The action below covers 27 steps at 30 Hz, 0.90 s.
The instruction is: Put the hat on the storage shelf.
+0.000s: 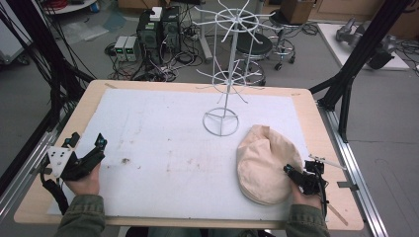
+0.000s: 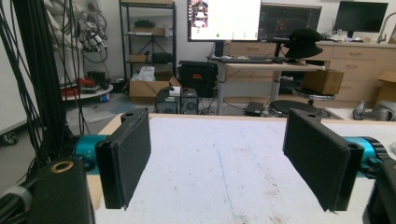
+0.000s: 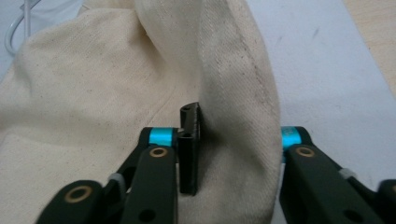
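From above, your right hand-held gripper (image 1: 292, 174) grips the cream hat (image 1: 264, 163) lying at the table's (image 1: 197, 219) right near the wire rack (image 1: 228, 74); your left hand-held gripper (image 2: 219, 163) gapes wide over bare table; the right gripper view shows a fold of hat pinched between the jaws.

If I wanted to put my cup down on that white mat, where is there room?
The widest bare patch is the middle of the white mat, between the left gripper and the cream hat. The far-left corner is free too. It is crowded at the right, around the white wire rack, the hat and the right gripper.
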Tool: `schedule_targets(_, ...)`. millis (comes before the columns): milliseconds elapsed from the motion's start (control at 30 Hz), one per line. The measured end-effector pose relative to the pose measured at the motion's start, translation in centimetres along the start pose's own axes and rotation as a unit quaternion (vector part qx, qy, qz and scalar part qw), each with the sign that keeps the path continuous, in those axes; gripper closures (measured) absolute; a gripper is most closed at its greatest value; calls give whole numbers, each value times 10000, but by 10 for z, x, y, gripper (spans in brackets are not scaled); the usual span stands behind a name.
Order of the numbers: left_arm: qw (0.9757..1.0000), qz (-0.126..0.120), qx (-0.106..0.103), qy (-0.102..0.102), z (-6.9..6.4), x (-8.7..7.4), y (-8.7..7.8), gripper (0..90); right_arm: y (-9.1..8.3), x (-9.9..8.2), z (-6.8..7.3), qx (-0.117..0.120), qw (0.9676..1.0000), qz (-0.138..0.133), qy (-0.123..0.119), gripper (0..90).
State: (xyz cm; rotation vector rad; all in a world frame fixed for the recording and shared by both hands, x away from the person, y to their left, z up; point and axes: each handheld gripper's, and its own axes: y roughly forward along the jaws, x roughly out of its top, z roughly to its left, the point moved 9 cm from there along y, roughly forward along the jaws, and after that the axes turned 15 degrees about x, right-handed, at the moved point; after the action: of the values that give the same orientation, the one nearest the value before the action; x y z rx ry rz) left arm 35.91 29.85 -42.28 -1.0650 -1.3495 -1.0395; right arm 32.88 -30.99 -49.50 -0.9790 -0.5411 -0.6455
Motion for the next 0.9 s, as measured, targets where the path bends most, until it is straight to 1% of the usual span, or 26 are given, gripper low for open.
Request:
schedule_targets(67, 10000, -2, -2, 6, 0, 0, 0, 238, 0, 0, 0, 7, 10000, 22, 20, 755)
schedule_targets(167, 10000, 0, -10, 8, -1, 0, 0, 237, 0, 0, -1, 56, 10000, 26, 49, 786)
schedule_targets(300, 10000, -6, -7, 1, 0, 0, 0, 237, 0, 1, 0, 72, 10000, 30, 4, 805)
schedule_targets(400, 10000, -4, -9, -2, 0, 0, 0, 237, -2, 2, 1, 73, 9999, 14, -93, 817)
schedule_targets(500, 10000, -6, -9, -5, 0, 0, 0, 238, -3, 3, 3, 143, 9999, 7, -90, 824)
schedule_targets(600, 10000, -2, -10, -1, 0, 0, 0, 238, -4, 3, 4, 140, 9998, -10, -121, 825)
schedule_targets(700, 10000, -7, -16, -7, 0, 0, 0, 237, -5, 5, 6, 128, 9996, -84, -235, 825)
schedule_targets(800, 10000, -2, -21, -7, -1, 0, 0, 238, -6, 6, 8, 89, 9993, -89, -354, 824)
schedule_targets(900, 10000, -4, -21, -6, -1, 0, 0, 237, -7, 8, 11, 83, 9988, -204, -442, 825)
